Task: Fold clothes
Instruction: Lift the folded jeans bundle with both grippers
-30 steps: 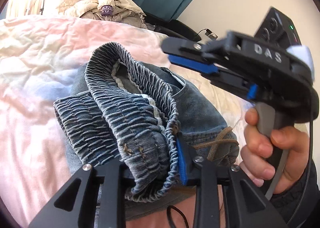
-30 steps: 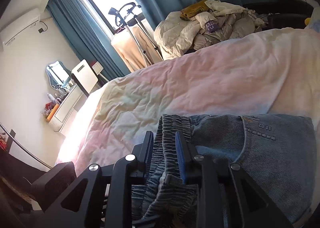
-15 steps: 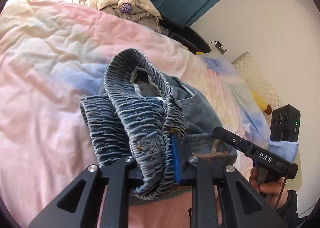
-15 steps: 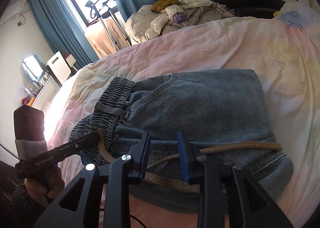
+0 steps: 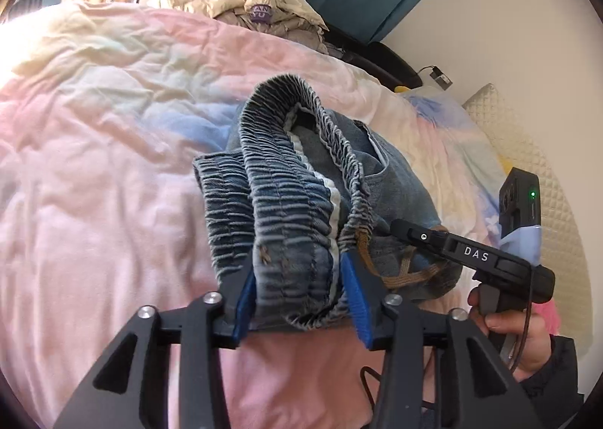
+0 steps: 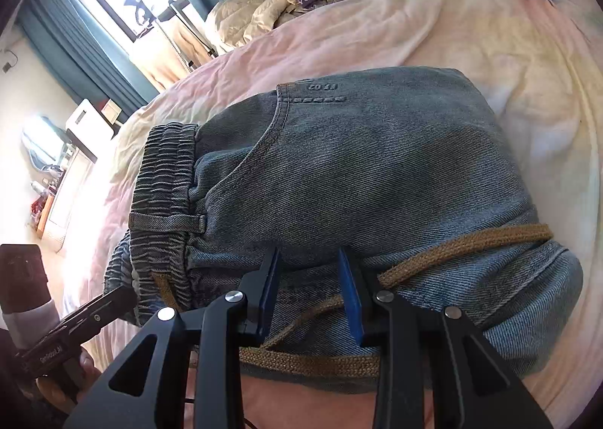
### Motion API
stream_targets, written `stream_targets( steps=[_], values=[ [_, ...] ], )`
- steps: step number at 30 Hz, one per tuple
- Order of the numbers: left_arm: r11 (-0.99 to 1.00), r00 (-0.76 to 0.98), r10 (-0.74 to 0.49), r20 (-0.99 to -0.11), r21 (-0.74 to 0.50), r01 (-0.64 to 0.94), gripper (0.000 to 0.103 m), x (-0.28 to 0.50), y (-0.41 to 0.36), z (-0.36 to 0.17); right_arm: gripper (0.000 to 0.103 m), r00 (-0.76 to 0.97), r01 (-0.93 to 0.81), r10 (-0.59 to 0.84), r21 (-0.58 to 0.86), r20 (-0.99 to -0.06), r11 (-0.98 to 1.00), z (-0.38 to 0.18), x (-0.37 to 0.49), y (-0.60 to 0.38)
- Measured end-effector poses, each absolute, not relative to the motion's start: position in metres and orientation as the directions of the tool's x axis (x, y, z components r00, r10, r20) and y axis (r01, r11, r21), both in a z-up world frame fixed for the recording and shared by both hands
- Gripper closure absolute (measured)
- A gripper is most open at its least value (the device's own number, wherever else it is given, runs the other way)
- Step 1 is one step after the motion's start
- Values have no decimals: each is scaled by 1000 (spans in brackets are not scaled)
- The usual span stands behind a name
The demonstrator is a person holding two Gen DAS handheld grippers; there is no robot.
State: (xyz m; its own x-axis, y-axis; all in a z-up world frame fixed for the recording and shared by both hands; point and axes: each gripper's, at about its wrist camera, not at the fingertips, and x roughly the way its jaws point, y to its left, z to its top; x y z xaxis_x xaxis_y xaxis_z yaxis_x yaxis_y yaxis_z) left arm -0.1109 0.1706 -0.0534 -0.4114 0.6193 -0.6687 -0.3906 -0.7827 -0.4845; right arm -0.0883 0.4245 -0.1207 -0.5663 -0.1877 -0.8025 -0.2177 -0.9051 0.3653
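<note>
The folded denim jeans [image 6: 361, 172] lay on the pink quilt [image 5: 86, 172] of the bed (a brown drawstring [image 6: 463, 248] trailing over them). The left gripper [image 5: 297, 297] had just been opening, its jaws apart around the bunched elastic waistband [image 5: 279, 203]. The right gripper [image 6: 309, 297] was opening too, jaws apart over the denim's near edge, not visibly pinching it

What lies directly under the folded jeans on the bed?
The pink bedspread shows around the folded jeans and runs beneath them; anything else underneath is covered by denim.
</note>
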Motion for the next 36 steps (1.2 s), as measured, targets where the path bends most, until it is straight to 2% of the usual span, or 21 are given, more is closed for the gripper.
stream_targets(
  steps=[3,8,9,11,12,15,20,25,31,36],
  values=[
    [-788,-447,616,-648,-497,-364,49,-108,157,-49,72,-564,-220,-178,354,-807,-909,-120,-90,422],
    [-773,-394,634,-666,-539,-334,46,-105,155,-64,71,-565,-224,-176,355,-806,-907,-117,-90,420],
    [-761,-384,649,-657,-558,-331,43,-105,156,-67,71,-565,-225,-178,358,-806,-906,-117,-90,420],
    [-714,-362,700,-615,-619,-328,31,-105,156,-70,71,-565,-228,-180,362,-805,-904,-116,-91,420],
    [-695,-358,719,-596,-640,-329,29,-104,155,-70,71,-566,-229,-181,363,-805,-903,-116,-91,420],
    [-669,-357,740,-570,-677,-307,28,-99,146,-71,71,-570,-230,-190,377,-800,-897,-116,-90,424],
    [-678,-356,709,-609,-727,-107,28,-101,118,-98,70,-571,-238,-198,391,-797,-889,-116,-91,426],
    [-628,-308,742,-596,-778,-6,28,-123,119,-124,69,-569,-245,-210,408,-795,-880,-114,-95,435],
    [-663,-294,727,-621,-745,-66,28,-122,133,-121,70,-591,-272,-270,502,-761,-821,-115,-91,453],
    [-716,-289,688,-665,-688,-120,28,-119,151,-116,70,-592,-281,-277,516,-757,-809,-116,-92,454]
  ],
)
